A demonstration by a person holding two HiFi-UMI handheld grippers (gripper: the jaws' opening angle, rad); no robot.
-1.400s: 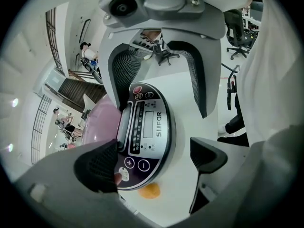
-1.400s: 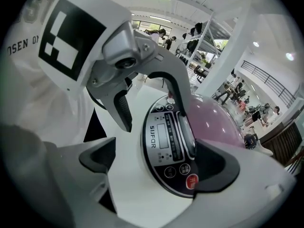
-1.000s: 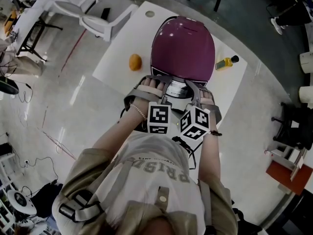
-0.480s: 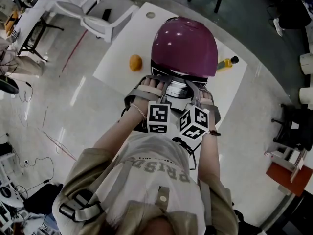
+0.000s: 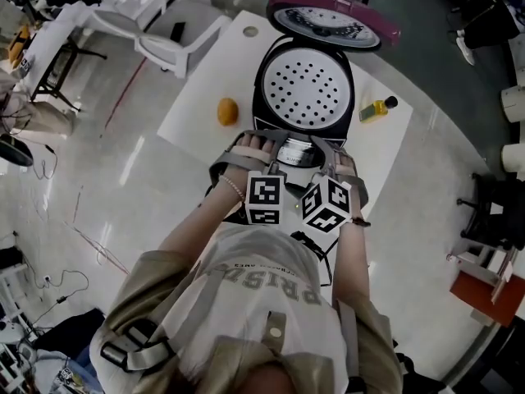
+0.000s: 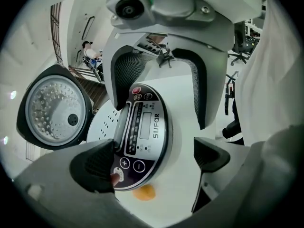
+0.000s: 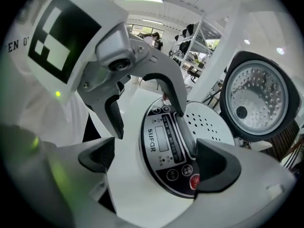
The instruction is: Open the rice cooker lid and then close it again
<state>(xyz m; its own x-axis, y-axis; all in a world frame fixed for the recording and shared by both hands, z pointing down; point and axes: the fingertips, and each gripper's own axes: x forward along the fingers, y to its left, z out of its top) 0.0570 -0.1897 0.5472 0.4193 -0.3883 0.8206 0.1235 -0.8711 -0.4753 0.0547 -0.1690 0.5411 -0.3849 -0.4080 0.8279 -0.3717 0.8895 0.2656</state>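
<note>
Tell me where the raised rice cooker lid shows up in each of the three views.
Head view: the lid is at the top, just right of centre.
Left gripper view: the lid is at the left side, about halfway down.
Right gripper view: the lid is at the right side, about halfway down.
Shared landmark: the control panel sits near the middle of all three views.

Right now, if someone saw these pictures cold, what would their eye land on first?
The rice cooker's purple lid stands wide open at the far side of the white table, baring a perforated white inner plate. Nearer the person, the left gripper and right gripper sit with fingers apart at the control panel. An orange lies left of the cooker.
</note>
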